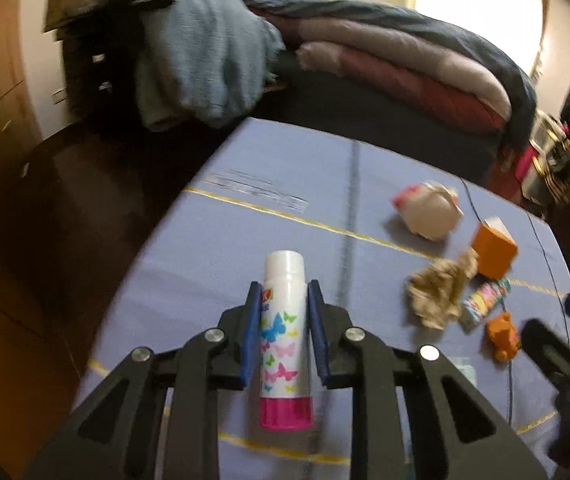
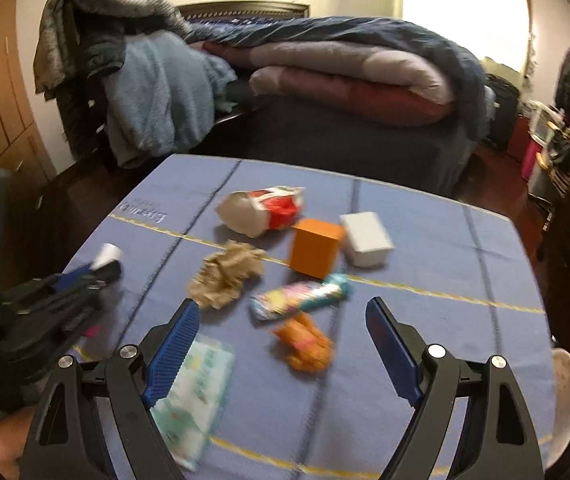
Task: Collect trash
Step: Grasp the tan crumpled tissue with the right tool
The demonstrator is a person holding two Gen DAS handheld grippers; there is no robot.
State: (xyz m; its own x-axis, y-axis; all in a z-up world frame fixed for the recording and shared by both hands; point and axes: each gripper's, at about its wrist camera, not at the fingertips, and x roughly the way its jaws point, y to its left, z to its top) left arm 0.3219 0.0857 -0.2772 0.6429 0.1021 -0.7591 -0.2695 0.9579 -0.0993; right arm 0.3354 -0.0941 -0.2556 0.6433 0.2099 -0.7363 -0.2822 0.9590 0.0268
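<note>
Two grippers over the blue tablecloth (image 2: 425, 240), and the left gripper (image 1: 283, 292) has its blue pads pressed against either side of a glue stick (image 1: 285, 340), white cap pointing away, pink base toward the camera, butterflies printed down the tube. The writing near the pad is too cut off to read. That stick sits close to the cloth's left edge, dark floor just beyond.

Over to the right gripper (image 2: 283, 320): jaws spread wide, nothing between the pads, hovering above the clutter. Under it lie an orange wrapper (image 2: 305, 346) and a colourful packet (image 2: 301, 300); a tissue pack (image 2: 193, 396) lies partly under its left finger. Further back, a crumpled brown paper ball (image 2: 227, 274), an orange box (image 2: 315, 246) just beside a white box (image 2: 367, 238), and a torn red-and-white carton (image 2: 263, 210).

Open cloth on the right side and along the far edge, where the bed (image 2: 325, 80) rises. Script woven into the cloth at far left, upside down, not legible.
</note>
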